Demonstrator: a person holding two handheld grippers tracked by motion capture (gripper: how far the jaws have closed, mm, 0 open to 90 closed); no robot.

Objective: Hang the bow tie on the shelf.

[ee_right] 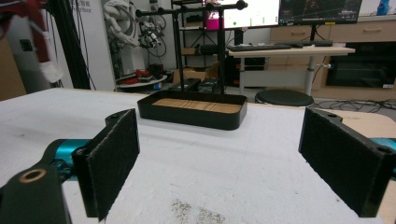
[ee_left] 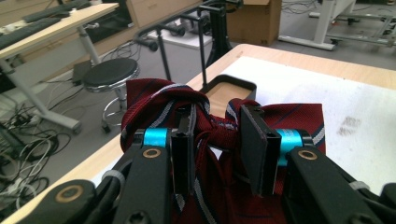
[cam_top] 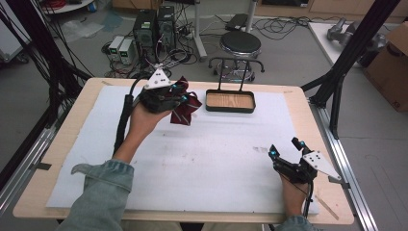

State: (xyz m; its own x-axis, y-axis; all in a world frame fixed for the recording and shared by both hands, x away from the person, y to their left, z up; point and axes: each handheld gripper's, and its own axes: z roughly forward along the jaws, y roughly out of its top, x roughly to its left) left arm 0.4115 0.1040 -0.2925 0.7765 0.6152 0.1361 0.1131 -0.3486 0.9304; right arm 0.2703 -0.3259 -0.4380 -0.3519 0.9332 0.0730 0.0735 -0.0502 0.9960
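A dark red tie (cam_top: 186,107) with thin white and blue stripes hangs bunched from my left gripper (cam_top: 180,98), lifted above the white mat left of the black tray (cam_top: 230,109). In the left gripper view the jaws are shut on a fold of the tie (ee_left: 212,126), with the cloth spilling around both pads (ee_left: 254,144). The tray (ee_left: 250,86) with its wooden floor lies just beyond. My right gripper (cam_top: 285,147) rests low near the table's front right, jaws wide apart and empty. Its own view shows both pads (ee_right: 114,161) apart and the tray (ee_right: 191,114) ahead.
A black stand with a crossbar (cam_top: 235,62) rises behind the tray. The white mat (cam_top: 202,154) covers most of the wooden table. A round stool (cam_top: 240,44) and several cables and boxes lie on the floor beyond the far edge.
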